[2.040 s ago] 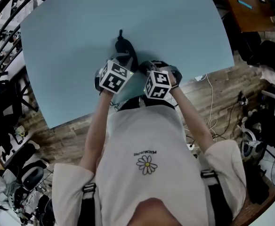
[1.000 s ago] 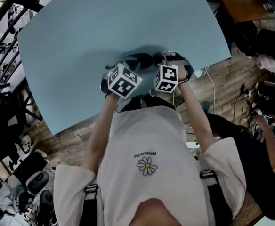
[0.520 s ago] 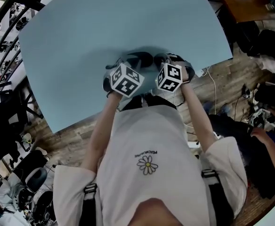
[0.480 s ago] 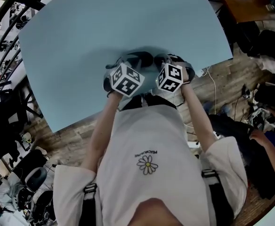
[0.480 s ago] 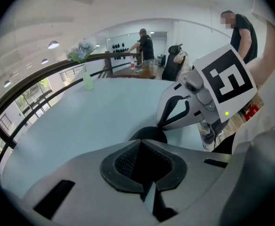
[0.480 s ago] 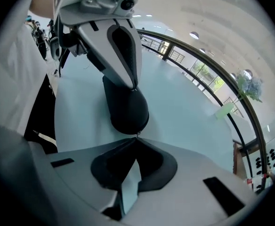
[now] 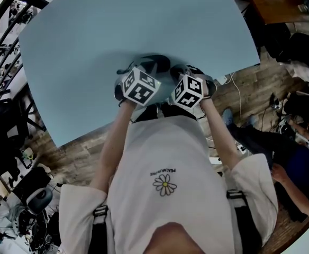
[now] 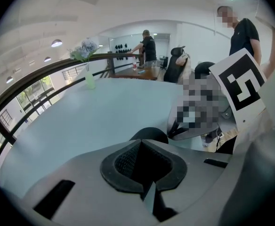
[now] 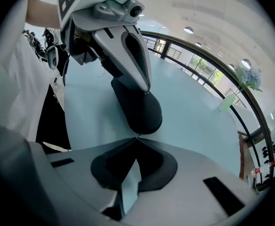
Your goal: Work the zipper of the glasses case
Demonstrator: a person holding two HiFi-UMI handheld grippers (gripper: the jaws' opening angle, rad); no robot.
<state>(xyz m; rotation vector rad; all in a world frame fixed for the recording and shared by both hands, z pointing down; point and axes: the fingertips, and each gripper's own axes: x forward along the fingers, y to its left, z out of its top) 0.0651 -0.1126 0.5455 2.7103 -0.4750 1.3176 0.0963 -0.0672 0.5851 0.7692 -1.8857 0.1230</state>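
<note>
Toward the near edge of the bench [image 7: 91, 36], we find the glasses case [image 7: 155, 64] nipped by the left gripper [image 8: 140, 142], jaws pressed together, while the right gripper [image 9: 136, 140] pinches what seems its zipper pull [image 9: 136, 136], which may slip out if we tug askew.

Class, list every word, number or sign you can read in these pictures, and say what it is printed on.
Shirt: a short line of print above the flower, too small to read.
Left cube and right cube: black-and-white square patterns, not words.
No other print can be read.
</note>
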